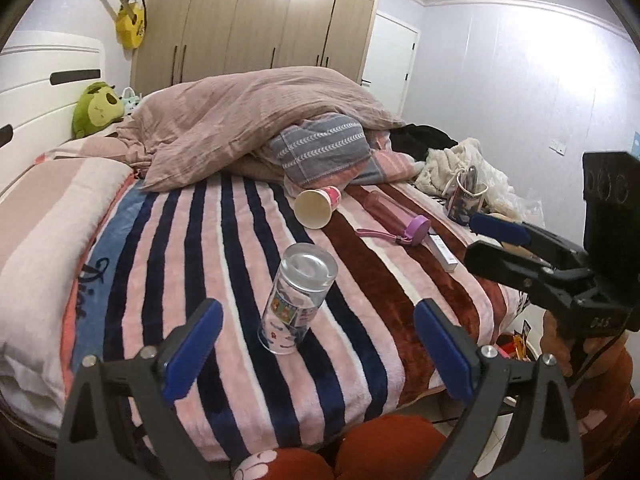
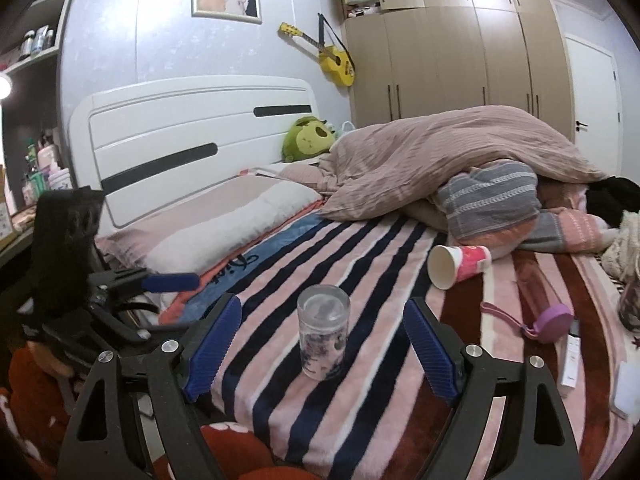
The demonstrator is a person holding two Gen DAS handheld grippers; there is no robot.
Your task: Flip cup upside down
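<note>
Glass cup inverted near blanket edge, both grippers' fingers spread, empty.

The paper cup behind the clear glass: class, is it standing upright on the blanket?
No, the paper cup lies on its side on the striped blanket, open mouth facing the camera.
</note>
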